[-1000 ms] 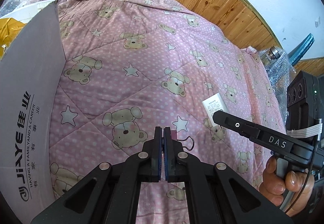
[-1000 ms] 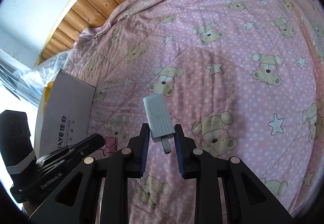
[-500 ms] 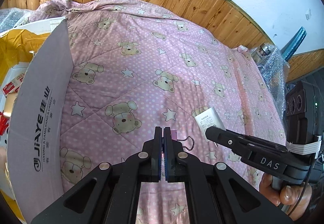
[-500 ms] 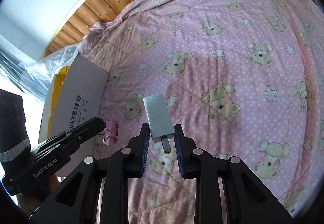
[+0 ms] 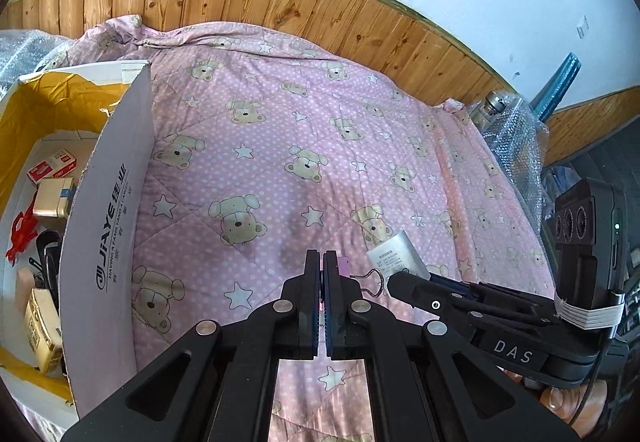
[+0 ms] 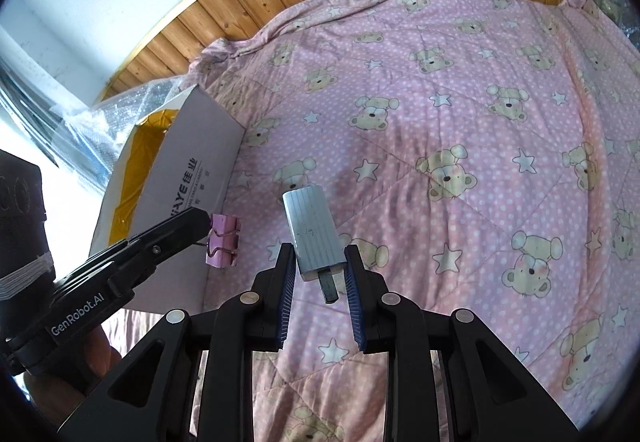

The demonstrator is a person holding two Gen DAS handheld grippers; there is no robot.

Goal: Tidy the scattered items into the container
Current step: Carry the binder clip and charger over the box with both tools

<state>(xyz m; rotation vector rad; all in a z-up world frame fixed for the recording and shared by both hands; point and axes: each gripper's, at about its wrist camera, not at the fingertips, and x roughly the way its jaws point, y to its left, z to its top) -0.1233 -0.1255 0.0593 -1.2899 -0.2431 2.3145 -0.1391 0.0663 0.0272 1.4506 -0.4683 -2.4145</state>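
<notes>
**Ana:** Left wrist view first: the left gripper [image 5: 322,256] has its two fingers pressed nearly flat together on the wire handle of a pink binder clip [image 5: 343,267], which pokes out just past the tips, held up above the pink bear quilt [image 5: 280,130].

**Ben:** The right wrist view agrees. The binder clip [image 6: 223,245] hangs from the left gripper [image 6: 202,220] in front of the cardboard box [image 6: 192,178]. And the right one?

**Ana:** The right gripper [image 6: 320,262] is pinching a white charger [image 6: 313,232] by its lower end, one blue pad on each side, the body tilted up and away, with a metal prong sticking down between the fingers. It too is off the quilt [image 6: 460,102].

**Ben:** From the left camera I see the charger [image 5: 396,254] label side up at the tip of the right gripper [image 5: 404,278], just right of the clip.

**Ana:** The box [image 5: 108,242] stands at the quilt's left edge, flap raised (printed "JiAYE"). Inside lie a red-and-white carton [image 5: 52,168], a tan case [image 5: 54,196], something red [image 5: 22,230] and dark cords [image 5: 48,258].

**Ben:** The cords might be cables; the distortion at the rim makes it hard to say. Both held things are beside the box, not over its opening.
</notes>
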